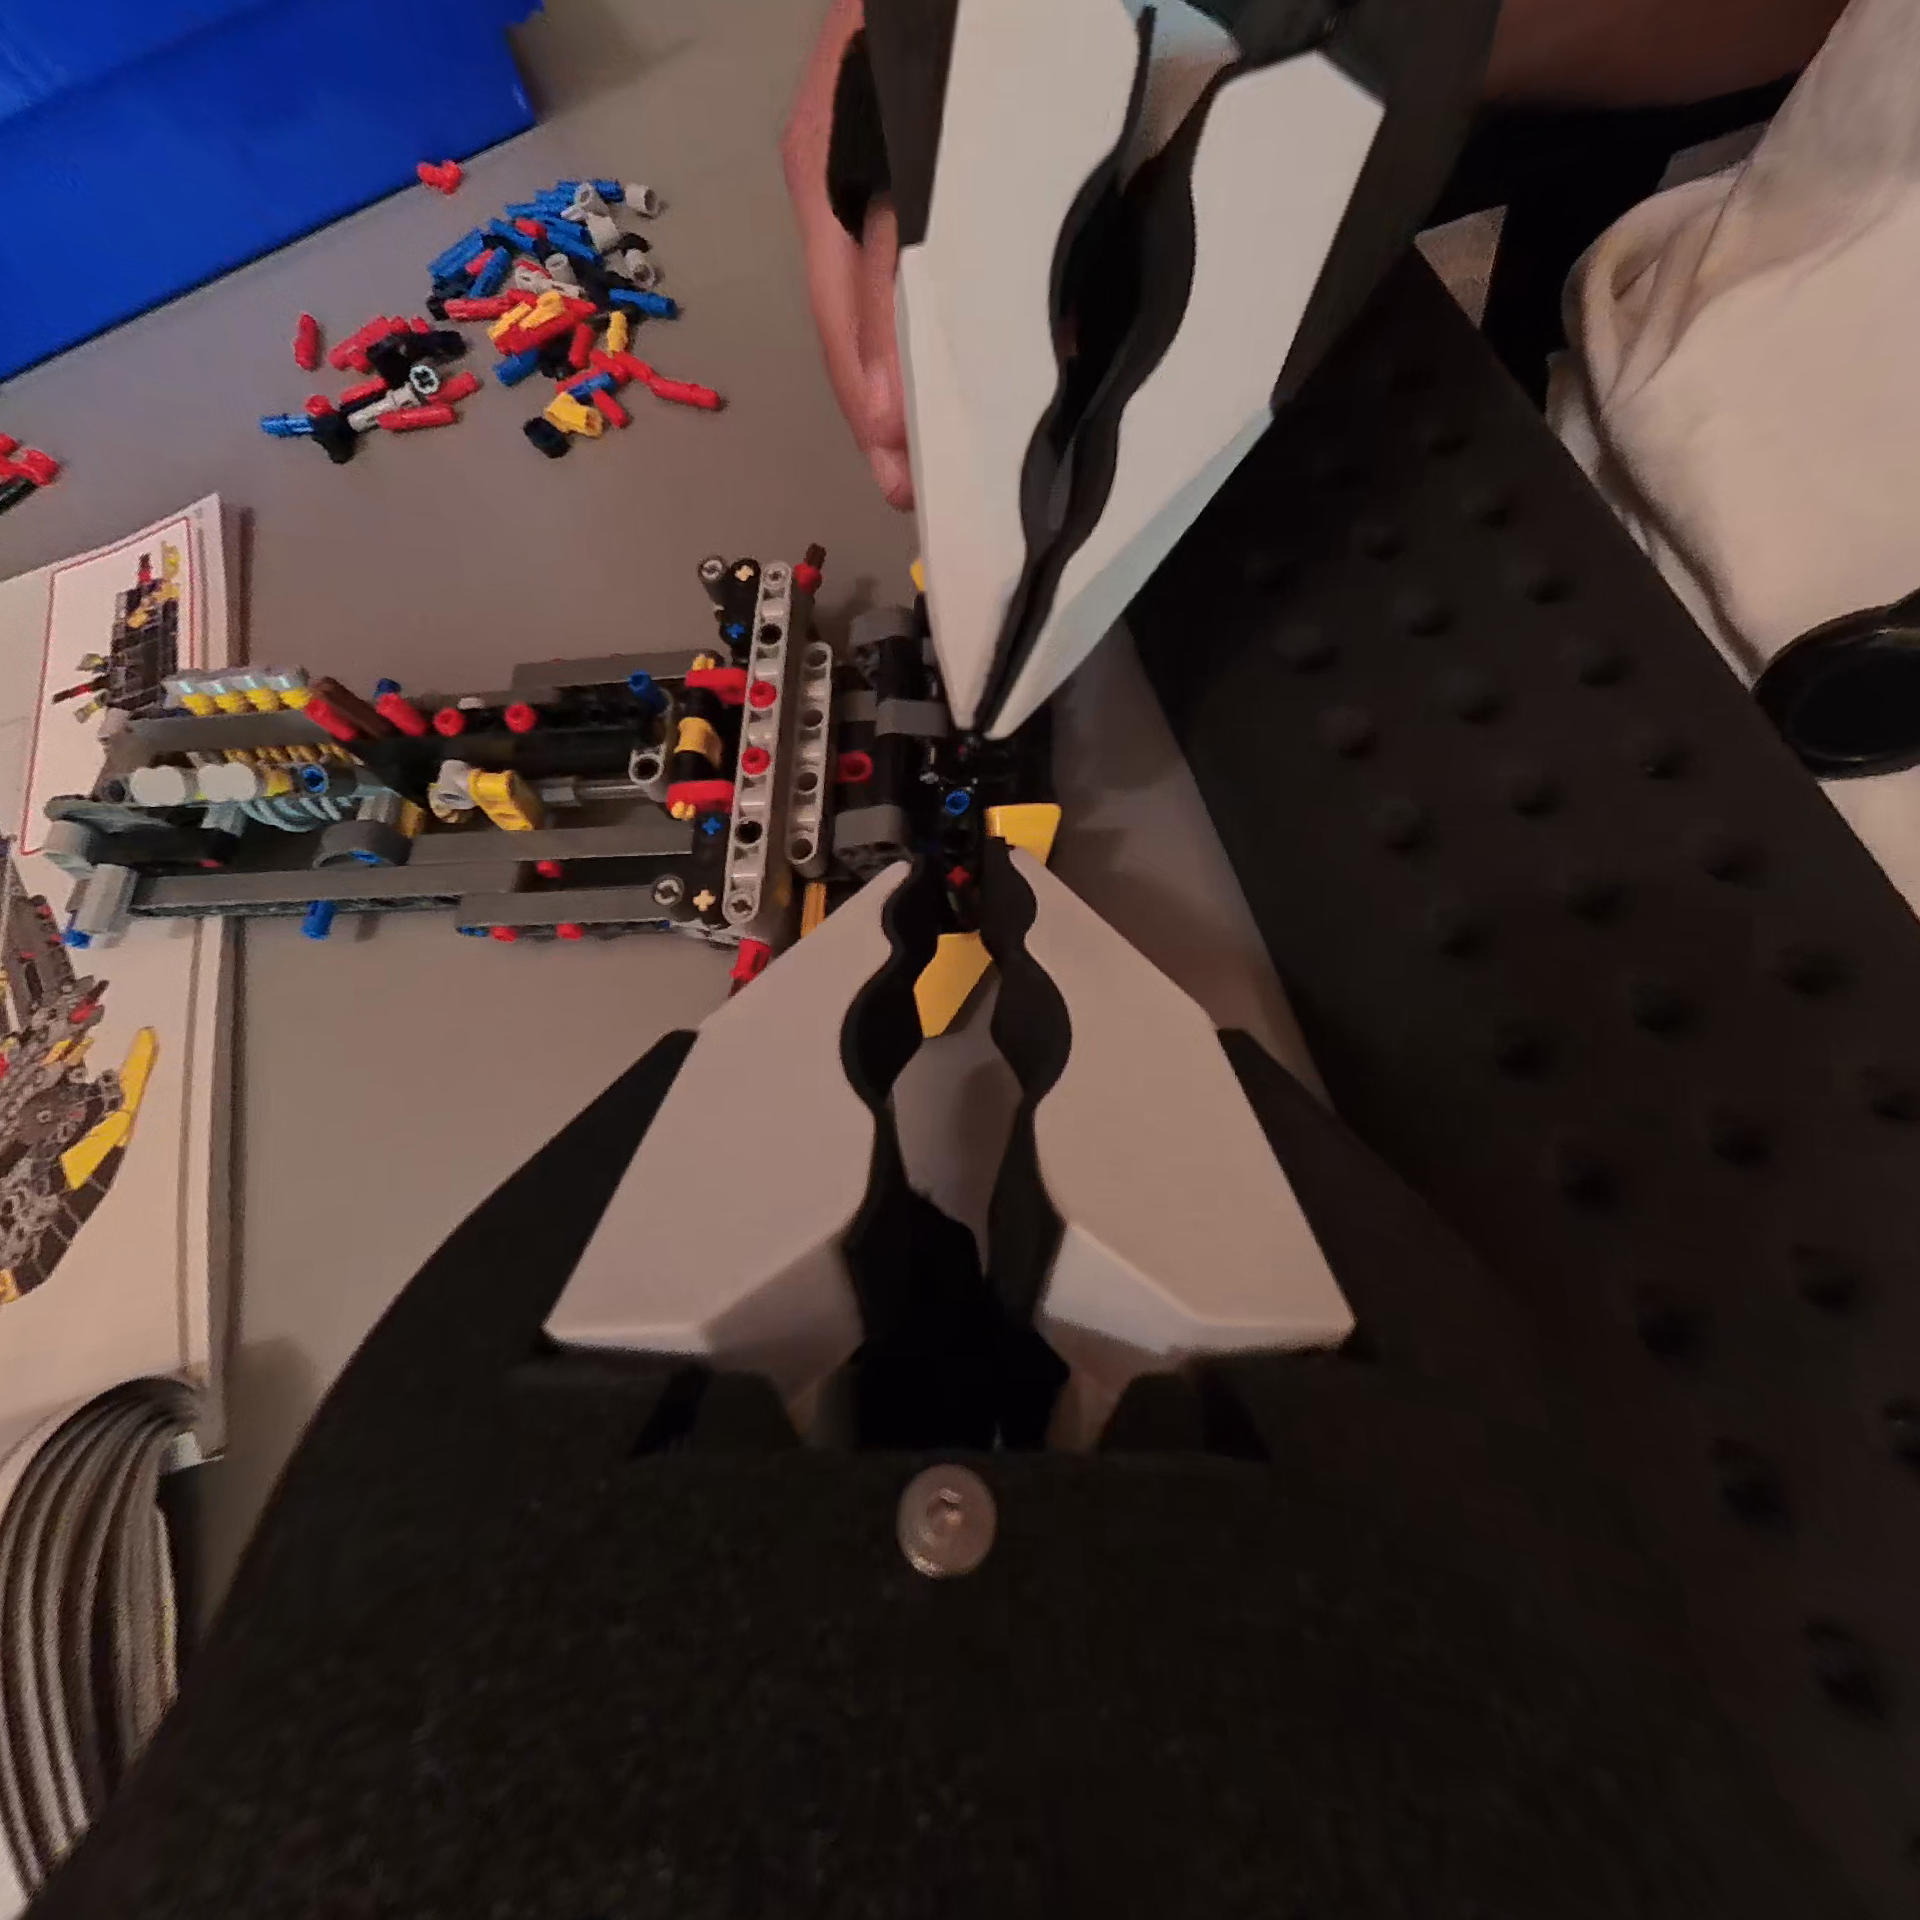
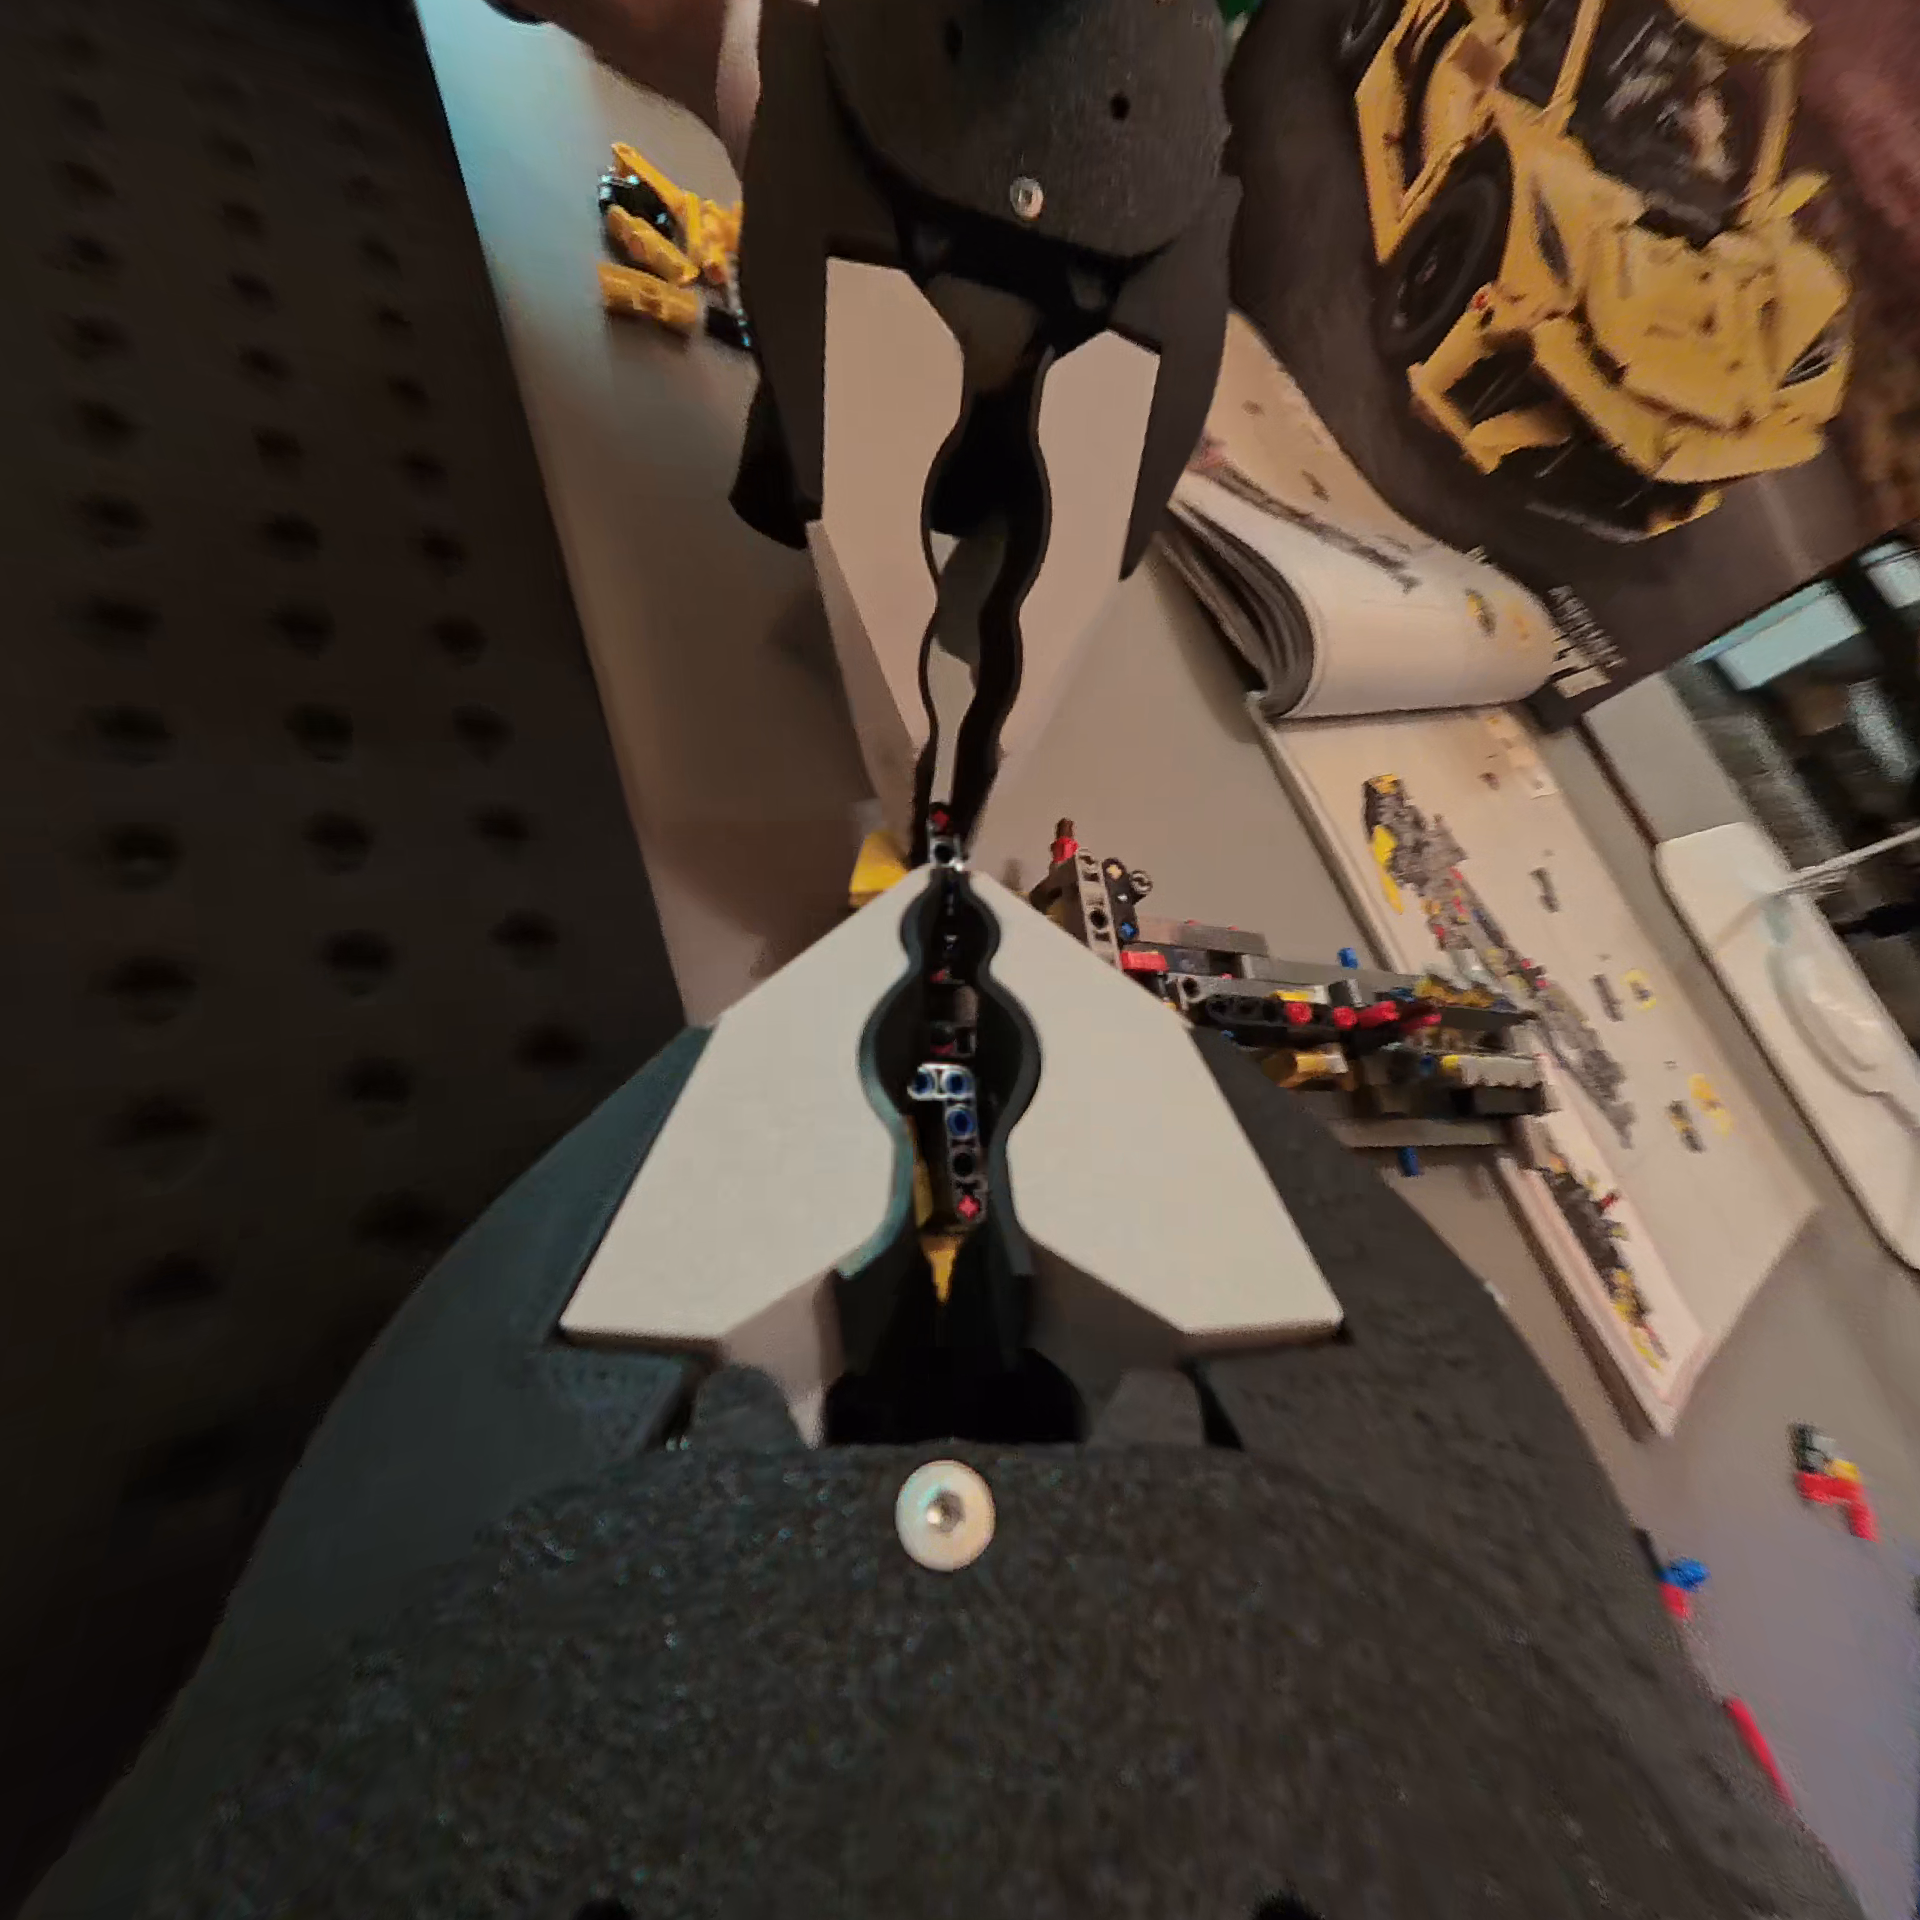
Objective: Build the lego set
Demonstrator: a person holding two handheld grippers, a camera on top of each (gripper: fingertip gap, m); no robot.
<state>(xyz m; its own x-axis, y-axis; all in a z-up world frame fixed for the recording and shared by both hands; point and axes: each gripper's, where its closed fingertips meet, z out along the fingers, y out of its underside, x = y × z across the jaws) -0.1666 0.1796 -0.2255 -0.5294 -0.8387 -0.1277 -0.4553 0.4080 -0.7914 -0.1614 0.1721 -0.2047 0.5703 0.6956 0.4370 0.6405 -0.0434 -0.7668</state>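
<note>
My left gripper (image 1: 956,878) is shut on a small black beam sub-assembly (image 1: 961,821) with blue and red pins and yellow panels (image 1: 951,977), held at its near end. My right gripper (image 1: 971,727) comes from the top, pads pressed together at the sub-assembly's far end; I cannot tell if they pinch anything. In the right wrist view my right gripper (image 2: 945,873) is shut, the sub-assembly (image 2: 951,1122) shows through the finger hollows, and the left gripper (image 2: 940,821) meets it tip to tip. The long grey chassis build (image 1: 623,790) lies just left of it on the table, and also shows in the right wrist view (image 2: 1351,1029).
A pile of loose red, blue, yellow and black pins (image 1: 540,312) lies beyond the chassis, near a blue bin (image 1: 208,156). Open instruction booklets (image 1: 114,935) (image 2: 1507,935) lie by the build. A black perforated panel (image 1: 1558,831) borders the table. The box with the yellow car picture (image 2: 1558,260) and yellow parts (image 2: 665,249) are farther off. Only a small space, under 4 cm, lies between the two pairs of fingers.
</note>
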